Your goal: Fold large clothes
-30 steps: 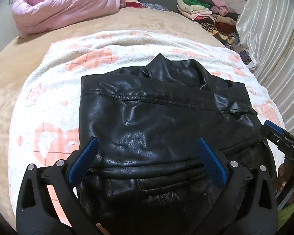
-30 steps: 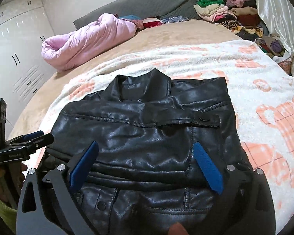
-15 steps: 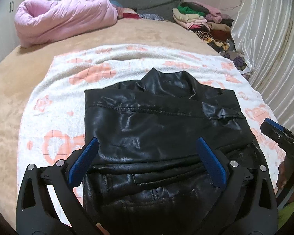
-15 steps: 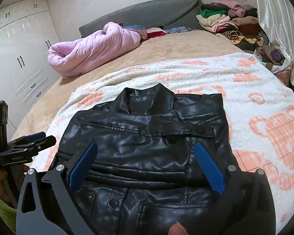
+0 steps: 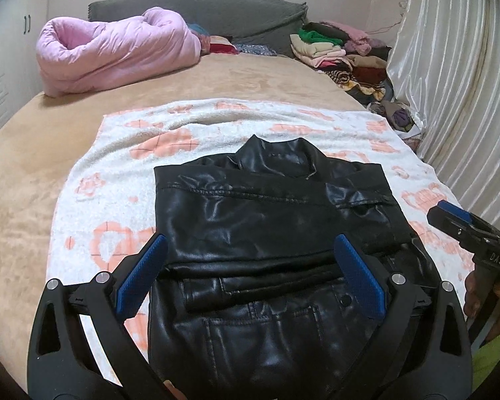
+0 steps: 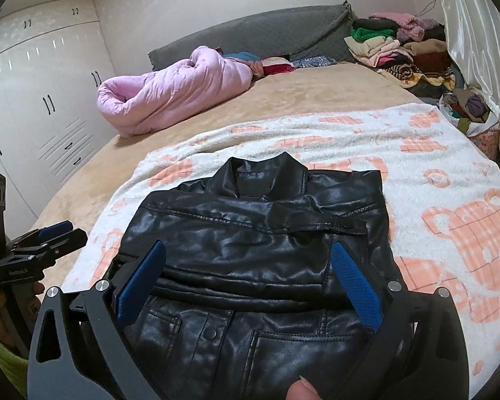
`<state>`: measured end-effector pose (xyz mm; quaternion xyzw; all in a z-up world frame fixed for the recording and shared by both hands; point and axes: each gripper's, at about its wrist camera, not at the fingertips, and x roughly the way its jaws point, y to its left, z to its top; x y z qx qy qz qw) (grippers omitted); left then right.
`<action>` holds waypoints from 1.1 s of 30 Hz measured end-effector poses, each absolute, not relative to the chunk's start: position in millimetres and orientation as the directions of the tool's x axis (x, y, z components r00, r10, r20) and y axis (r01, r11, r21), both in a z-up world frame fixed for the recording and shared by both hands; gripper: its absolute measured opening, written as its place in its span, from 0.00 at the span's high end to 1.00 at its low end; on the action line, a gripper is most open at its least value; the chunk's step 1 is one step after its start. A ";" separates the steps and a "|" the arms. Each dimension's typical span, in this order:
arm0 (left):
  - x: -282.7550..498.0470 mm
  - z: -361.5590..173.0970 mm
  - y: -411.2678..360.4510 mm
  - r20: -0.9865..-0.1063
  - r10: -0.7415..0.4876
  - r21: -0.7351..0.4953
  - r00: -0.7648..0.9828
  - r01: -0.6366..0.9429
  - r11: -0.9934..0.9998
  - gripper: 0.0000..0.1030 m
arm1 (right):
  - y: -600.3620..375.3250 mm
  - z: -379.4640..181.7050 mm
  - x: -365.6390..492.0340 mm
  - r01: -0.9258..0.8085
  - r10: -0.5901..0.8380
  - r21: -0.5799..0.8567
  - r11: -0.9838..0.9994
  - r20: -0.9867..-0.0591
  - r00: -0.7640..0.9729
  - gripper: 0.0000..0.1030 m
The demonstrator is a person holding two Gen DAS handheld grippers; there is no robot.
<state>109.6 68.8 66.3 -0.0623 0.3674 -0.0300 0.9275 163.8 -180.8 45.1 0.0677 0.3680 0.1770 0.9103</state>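
Both of your grippers have pulled back and up since 1 second ago, so the jacket (image 5: 273,233) looks smaller and more of the bed (image 5: 33,180) shows around it. Your left gripper (image 5: 250,276) hangs above the jacket's lower half with its 2 blue pads spread wide, gripping nothing. Your right gripper (image 6: 248,276) does the same from the other side, pads wide apart and empty. You see the jacket lying folded on the white and orange blanket (image 5: 93,180), collar pointing away from you, sleeves tucked across the body, hem nearest you. A pink duvet (image 5: 116,50) sits bundled at the far end of the bed, well apart from the jacket. Stacked clothes (image 6: 393,50) fill the far right corner beside the curtain (image 5: 456,83).
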 end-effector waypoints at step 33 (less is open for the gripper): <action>50.0 60.2 67.4 -0.703 -0.063 -0.112 0.708 -0.023 0.993 0.09 | -210.4 59.1 100.6 -0.303 0.375 0.225 0.926 -0.635 0.675 0.04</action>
